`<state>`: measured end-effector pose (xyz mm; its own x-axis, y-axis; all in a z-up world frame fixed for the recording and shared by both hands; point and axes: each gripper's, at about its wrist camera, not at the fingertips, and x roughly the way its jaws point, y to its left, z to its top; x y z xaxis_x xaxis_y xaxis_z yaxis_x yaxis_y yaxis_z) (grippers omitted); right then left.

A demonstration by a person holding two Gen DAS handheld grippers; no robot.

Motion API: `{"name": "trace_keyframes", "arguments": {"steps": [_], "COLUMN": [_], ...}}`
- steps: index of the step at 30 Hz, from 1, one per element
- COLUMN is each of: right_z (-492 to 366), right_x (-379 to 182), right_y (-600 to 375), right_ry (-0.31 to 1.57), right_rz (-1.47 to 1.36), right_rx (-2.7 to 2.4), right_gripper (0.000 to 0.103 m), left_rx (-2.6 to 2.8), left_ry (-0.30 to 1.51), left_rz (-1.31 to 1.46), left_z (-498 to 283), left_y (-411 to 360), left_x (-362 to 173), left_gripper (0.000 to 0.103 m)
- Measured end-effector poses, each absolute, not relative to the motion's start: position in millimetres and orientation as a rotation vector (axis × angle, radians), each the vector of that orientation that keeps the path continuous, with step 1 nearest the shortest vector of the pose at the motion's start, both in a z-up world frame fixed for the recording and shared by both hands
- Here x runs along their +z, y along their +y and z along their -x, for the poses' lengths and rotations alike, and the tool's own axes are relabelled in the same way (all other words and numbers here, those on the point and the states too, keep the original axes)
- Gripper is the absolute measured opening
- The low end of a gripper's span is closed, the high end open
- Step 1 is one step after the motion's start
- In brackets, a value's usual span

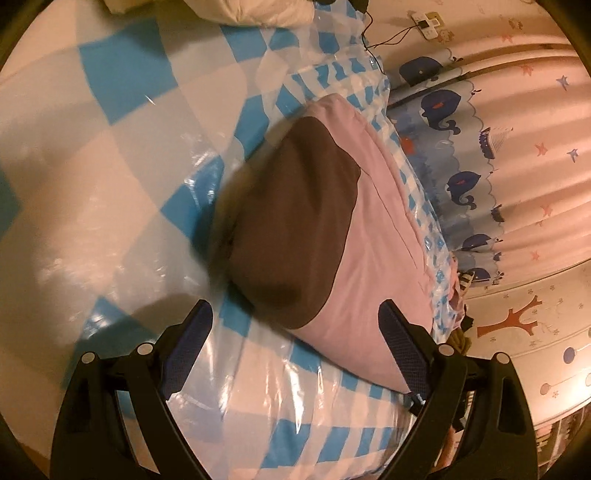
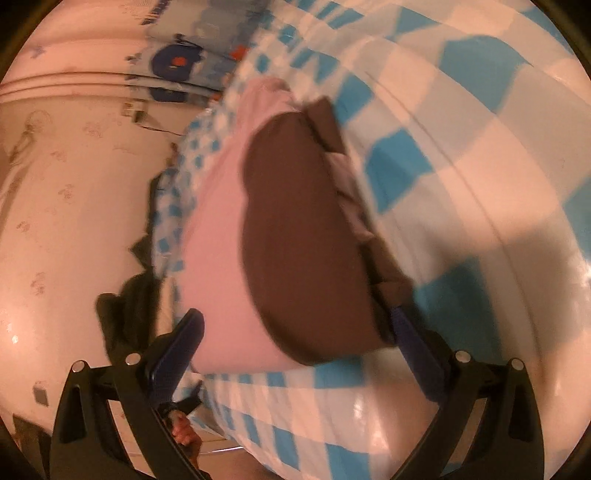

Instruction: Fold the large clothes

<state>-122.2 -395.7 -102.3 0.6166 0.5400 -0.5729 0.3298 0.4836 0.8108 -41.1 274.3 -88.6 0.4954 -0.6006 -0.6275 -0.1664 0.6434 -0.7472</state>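
Note:
A pink garment (image 1: 373, 258) with a large brown panel (image 1: 291, 229) lies folded into a thick bundle near the edge of a bed. In the left wrist view my left gripper (image 1: 295, 317) is open, its jaws spread wide just short of the bundle's near end, holding nothing. In the right wrist view the same garment (image 2: 218, 258) with its brown panel (image 2: 303, 258) is blurred. My right gripper (image 2: 295, 325) is open, its jaws standing either side of the garment's near end; the right finger (image 2: 413, 343) touches the brown edge.
The bed is covered by a blue-and-white checked sheet under clear plastic (image 1: 122, 155). A curtain with whales (image 1: 491, 155) hangs past the bed's edge. A white pillow (image 1: 251, 11) lies at the far end. Dark clothes (image 2: 129, 291) lie beside the bed.

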Motion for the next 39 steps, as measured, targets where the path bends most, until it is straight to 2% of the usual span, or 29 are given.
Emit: {"name": "trace_keyframes", "arguments": {"steps": [9, 12, 14, 19, 23, 27, 30, 31, 33, 36, 39], "right_z": [124, 131, 132, 120, 123, 116, 114, 114, 116, 118, 119], "right_x": [-100, -104, -108, -125, -116, -134, -135, -134, -129, -116, -92], "right_y": [-392, -384, -381, -385, -385, -387, -391, -392, -391, -390, -387], "right_ry": [0.977, 0.991, 0.976, 0.950, 0.793, 0.866, 0.810, 0.793, 0.773, 0.755, 0.727], "right_rz": [-1.109, -1.170, -1.198, -1.226, -1.257, -1.265, -1.322, -1.317, -1.288, -1.236, -1.177], "right_rx": [0.120, 0.184, 0.225, 0.140, 0.172, 0.124, 0.166, 0.172, 0.159, 0.183, 0.216], "right_gripper": [0.097, 0.097, 0.097, 0.097, 0.097, 0.097, 0.096, 0.093, 0.046, 0.037, 0.034], "left_rx": [-0.302, -0.352, -0.367, -0.319, -0.321, -0.319, -0.307, -0.291, -0.285, -0.266, -0.286], "left_ry": [1.084, 0.999, 0.974, 1.091, 1.080, 1.089, 1.091, 1.100, 1.124, 1.134, 1.122], "left_rz": [0.925, 0.906, 0.873, 0.914, 0.927, 0.898, 0.886, 0.865, 0.852, 0.816, 0.763], "left_z": [6, 6, 5, -4, -4, -12, -16, -17, -18, -20, -16], "left_y": [263, 255, 250, 254, 258, 254, 251, 249, 249, 247, 242], "left_x": [-108, -88, -80, -110, -116, -115, -115, -115, -118, -110, -91], "left_gripper": [0.087, 0.087, 0.087, 0.087, 0.087, 0.087, 0.087, 0.085, 0.060, 0.040, 0.030]}}
